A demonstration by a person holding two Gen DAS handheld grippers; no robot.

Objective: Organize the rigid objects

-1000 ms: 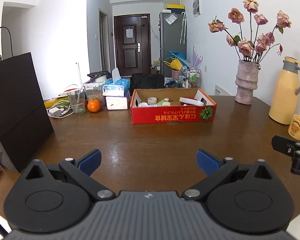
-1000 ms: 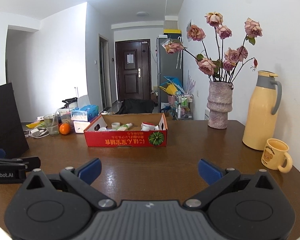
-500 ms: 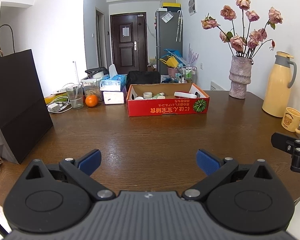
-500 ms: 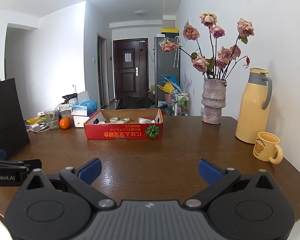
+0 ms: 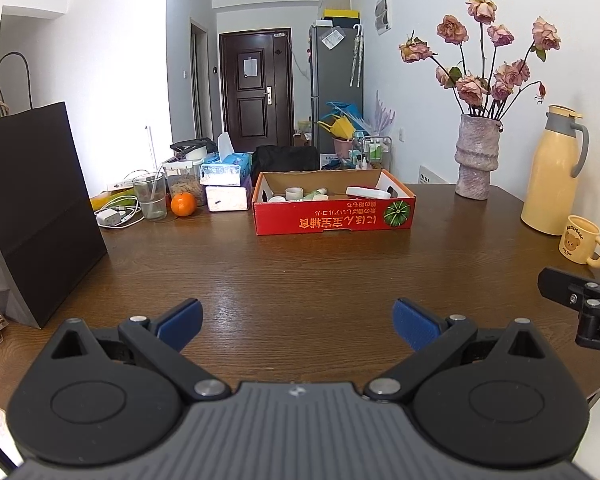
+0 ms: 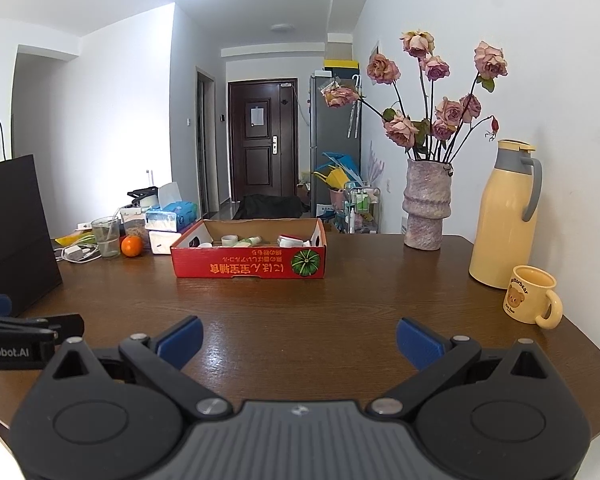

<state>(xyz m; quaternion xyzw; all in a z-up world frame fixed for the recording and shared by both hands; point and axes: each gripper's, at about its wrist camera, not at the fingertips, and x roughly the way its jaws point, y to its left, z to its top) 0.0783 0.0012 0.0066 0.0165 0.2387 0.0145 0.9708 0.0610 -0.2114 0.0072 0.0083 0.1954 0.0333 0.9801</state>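
Observation:
A red cardboard box (image 5: 334, 218) stands at the far middle of the brown table (image 5: 300, 276); it also shows in the right wrist view (image 6: 249, 264). It holds small white jars and bottles (image 5: 300, 193). My left gripper (image 5: 298, 322) is open and empty, low over the near table edge. My right gripper (image 6: 299, 340) is open and empty, level with it on the right. Each gripper shows at the edge of the other's view.
A black paper bag (image 5: 36, 208) stands at the left. A glass (image 5: 150, 196), an orange (image 5: 183, 204), tissue boxes (image 5: 226, 174) and chargers sit at the back left. A vase of roses (image 6: 426, 204), a yellow thermos (image 6: 504, 216) and a yellow mug (image 6: 530, 294) stand at the right.
Both grippers have drawn back from the box toward the near table edge. Their jaws stay open and empty.

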